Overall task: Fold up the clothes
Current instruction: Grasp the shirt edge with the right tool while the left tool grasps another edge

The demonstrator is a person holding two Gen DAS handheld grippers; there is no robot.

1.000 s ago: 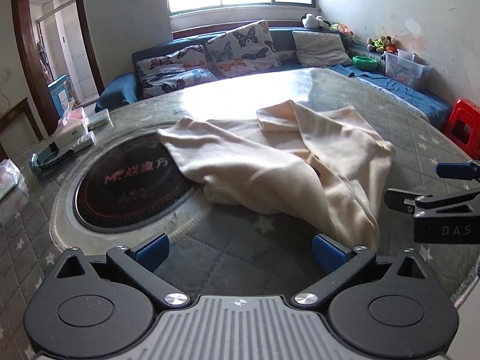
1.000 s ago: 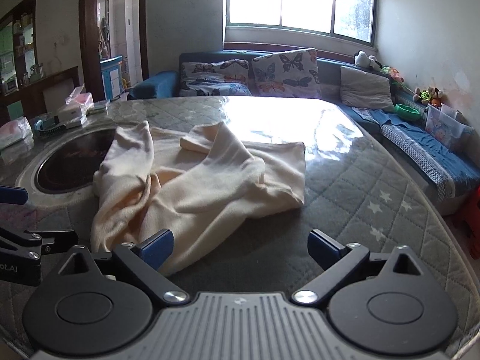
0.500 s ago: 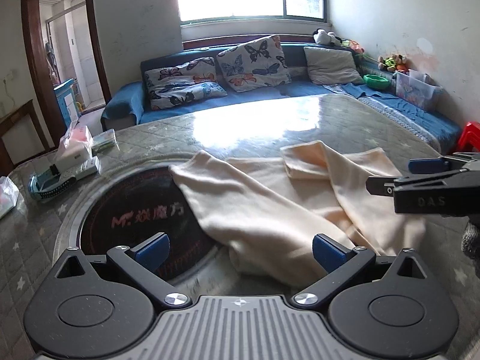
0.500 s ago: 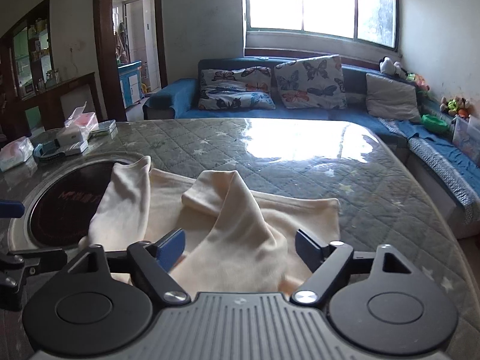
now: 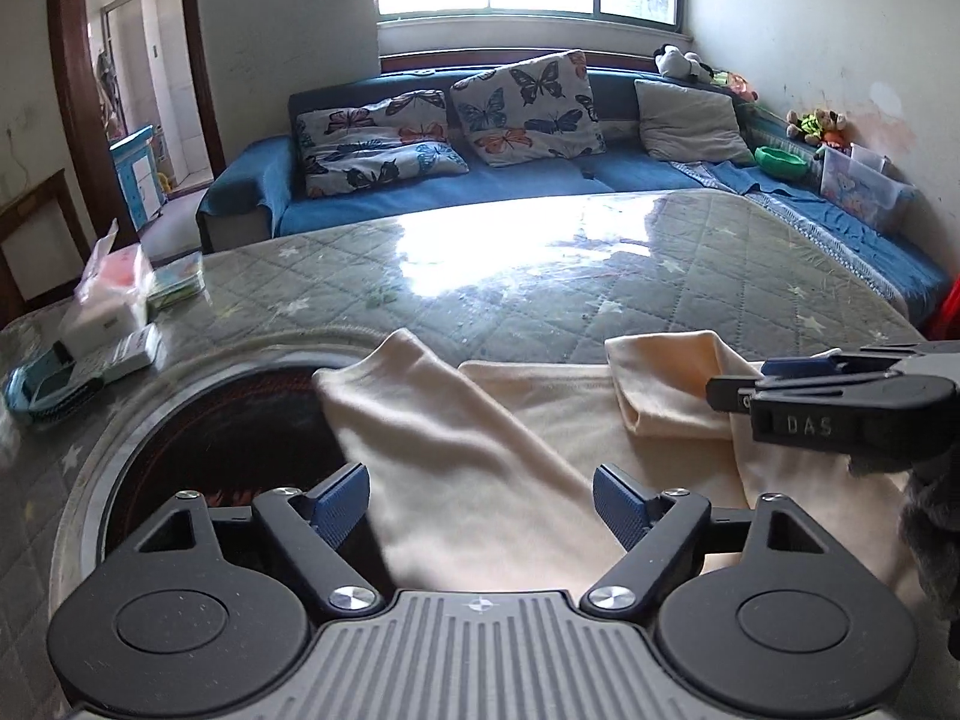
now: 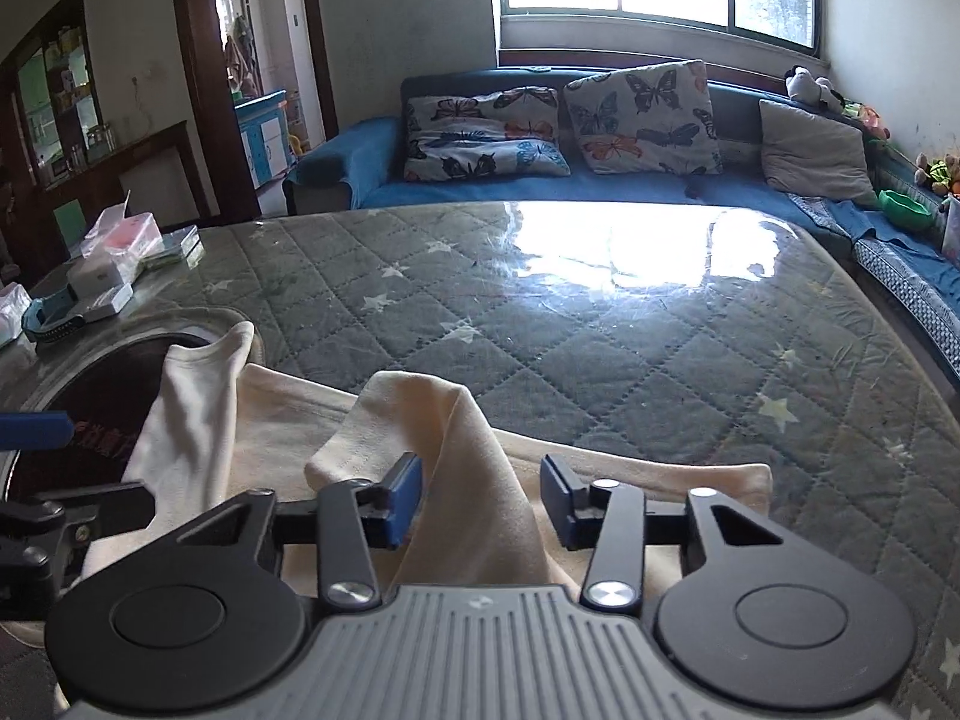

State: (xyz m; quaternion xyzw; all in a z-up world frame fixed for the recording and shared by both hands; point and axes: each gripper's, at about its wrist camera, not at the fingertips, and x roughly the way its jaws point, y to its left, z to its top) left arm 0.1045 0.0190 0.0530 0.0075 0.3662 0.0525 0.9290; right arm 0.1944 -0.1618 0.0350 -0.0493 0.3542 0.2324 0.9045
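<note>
- Cream garment (image 5: 540, 438), crumpled on the quilted table (image 6: 600, 336), one sleeve end draped over the dark round inset (image 5: 198, 438) toward 9 o'clock.
- Right gripper (image 6: 480, 498): fingers partly closed, astride a raised sleeve fold, pads not yet pinching cloth.
- Left gripper (image 5: 480, 504): fingers spread wide over the cloth, gripping nothing.
- Blue sofa (image 6: 630, 192) with butterfly pillows (image 6: 642, 120) at 12 o'clock.
- Boxes (image 5: 114, 312) at 10 o'clock.

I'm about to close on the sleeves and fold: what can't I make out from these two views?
- Cream garment: near part hidden under the left gripper body, left wrist view.
- Right sleeve: lower part hidden by the right gripper body, right wrist view.
- Garment's left side: hidden behind the left gripper at the frame's left edge, right wrist view.
</note>
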